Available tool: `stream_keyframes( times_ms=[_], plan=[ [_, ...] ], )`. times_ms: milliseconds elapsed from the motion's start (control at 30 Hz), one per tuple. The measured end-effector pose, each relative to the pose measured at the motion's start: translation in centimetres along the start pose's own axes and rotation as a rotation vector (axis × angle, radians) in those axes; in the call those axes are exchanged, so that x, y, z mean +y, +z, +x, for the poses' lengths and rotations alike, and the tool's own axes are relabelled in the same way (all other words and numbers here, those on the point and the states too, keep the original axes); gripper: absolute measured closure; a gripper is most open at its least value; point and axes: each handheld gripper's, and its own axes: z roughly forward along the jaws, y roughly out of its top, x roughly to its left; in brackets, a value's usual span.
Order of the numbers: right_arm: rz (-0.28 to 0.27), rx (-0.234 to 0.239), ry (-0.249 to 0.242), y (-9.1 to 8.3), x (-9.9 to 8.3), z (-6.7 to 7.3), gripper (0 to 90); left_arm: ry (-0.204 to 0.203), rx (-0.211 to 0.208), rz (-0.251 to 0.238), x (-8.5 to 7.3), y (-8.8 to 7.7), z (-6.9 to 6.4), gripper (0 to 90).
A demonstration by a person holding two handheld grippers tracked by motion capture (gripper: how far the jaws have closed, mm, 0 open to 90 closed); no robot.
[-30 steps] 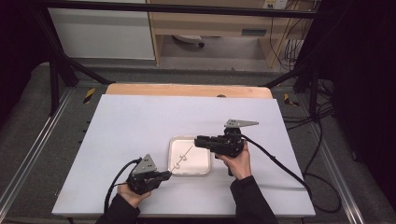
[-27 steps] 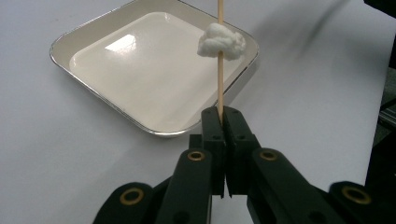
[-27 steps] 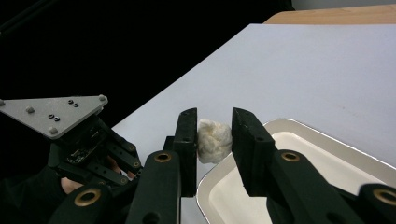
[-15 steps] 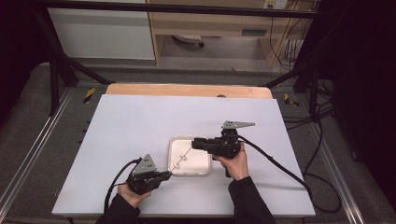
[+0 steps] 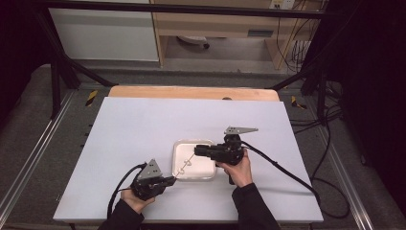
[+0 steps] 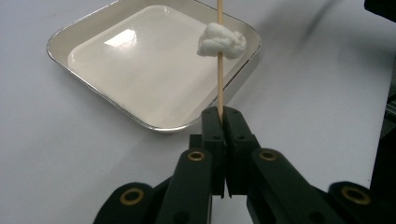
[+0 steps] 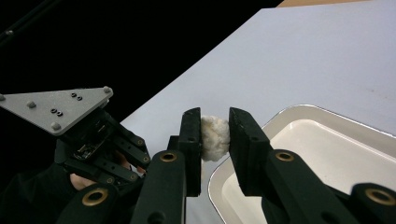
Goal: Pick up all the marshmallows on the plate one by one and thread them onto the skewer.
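My left gripper (image 5: 168,181) (image 6: 223,114) is at the table's near edge, shut on the base of a thin wooden skewer (image 6: 219,79). The skewer slants up over a shallow white tray (image 5: 203,167) (image 6: 116,60). A white fluffy lump (image 6: 222,41) (image 5: 182,171) is threaded partway along it. At the skewer's far end my right gripper (image 5: 197,150) (image 7: 215,114) has just been closing its jaws. A second white lump (image 7: 215,140) sits between the pads, and both pads touch it. The skewer's tip is hidden there.
The tray's rim (image 7: 243,163) lies just under the right jaws. The left gripper (image 7: 93,144) with its grey plate shows beyond them. Cables trail from both grippers toward the table's near corners. Black frame posts and a wooden strip border the white table (image 5: 143,129).
The right gripper has crept slightly down and left toward the tray. The left gripper and the skewer have stayed where they were.
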Motion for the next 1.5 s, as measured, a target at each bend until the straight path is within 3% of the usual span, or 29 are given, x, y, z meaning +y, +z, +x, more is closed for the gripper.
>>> stream_keyframes(
  times_ms=[567, 1500],
  plan=[
    [0.013, -0.027, -0.054, 0.5, -1.0, 0.4, 77.3, 0.009, 0.007, 0.023, 0.0, 0.2, -0.2, 88.8],
    [0.031, -0.012, -0.056, 0.7, -1.6, 0.7, 79.2, 0.026, 0.003, 0.021, 0.0, 0.4, -0.5, 88.9]
  ],
)
